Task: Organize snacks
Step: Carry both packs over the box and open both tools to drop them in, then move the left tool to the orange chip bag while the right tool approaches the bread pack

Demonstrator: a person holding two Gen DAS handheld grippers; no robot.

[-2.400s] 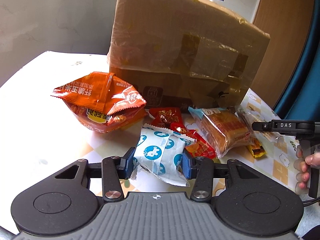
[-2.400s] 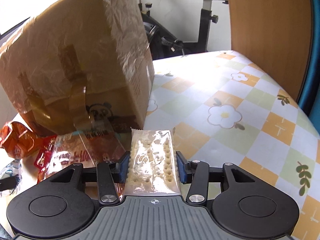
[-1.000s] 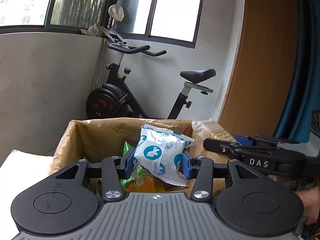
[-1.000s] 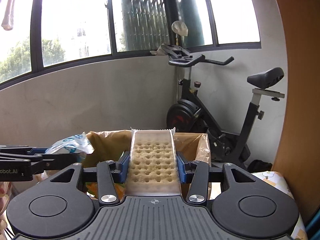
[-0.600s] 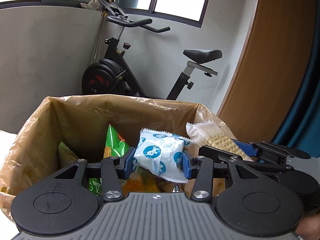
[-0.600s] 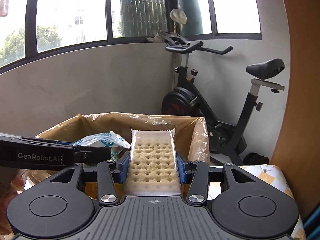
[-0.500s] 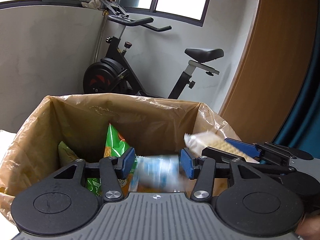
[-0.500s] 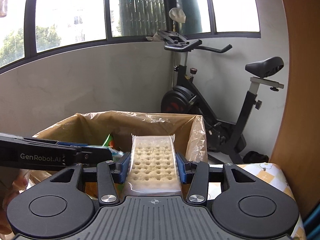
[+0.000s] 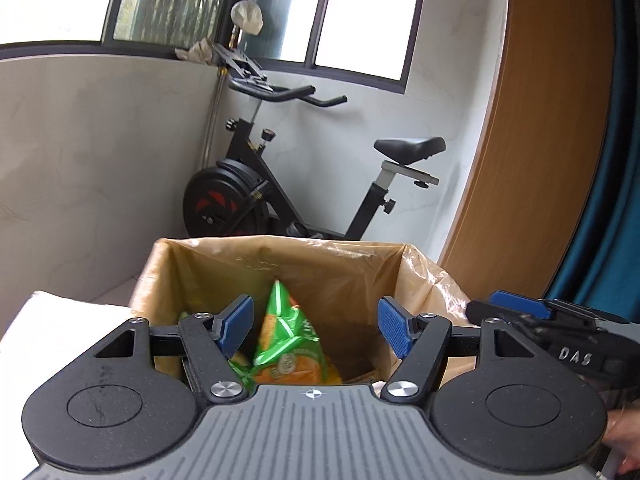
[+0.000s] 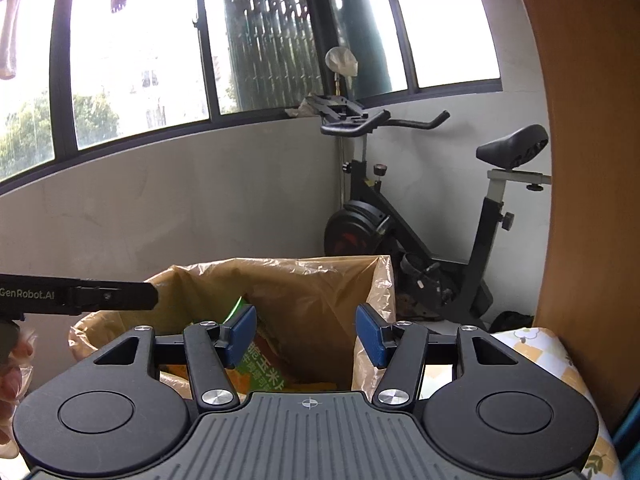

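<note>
A cardboard box (image 9: 328, 268) lined with clear plastic stands open in front of me; it also shows in the right wrist view (image 10: 320, 280). A green and orange snack bag (image 9: 288, 340) stands inside it, seen too in the right wrist view (image 10: 256, 356). My left gripper (image 9: 316, 324) is open and empty above the box opening. My right gripper (image 10: 306, 334) is open and empty above the same opening. The right gripper shows at the right in the left wrist view (image 9: 560, 332). The left gripper shows at the left in the right wrist view (image 10: 80, 294).
An exercise bike (image 9: 288, 196) stands behind the box against the white wall, under the windows. A wooden panel (image 9: 540, 140) and a blue curtain (image 9: 616, 184) are at the right. The patterned table top (image 10: 552, 352) shows right of the box.
Both grippers lifted their snacks from the table to above the box, then opened. The blue-and-white packet and the cracker pack dropped out of the jaws into the box.
</note>
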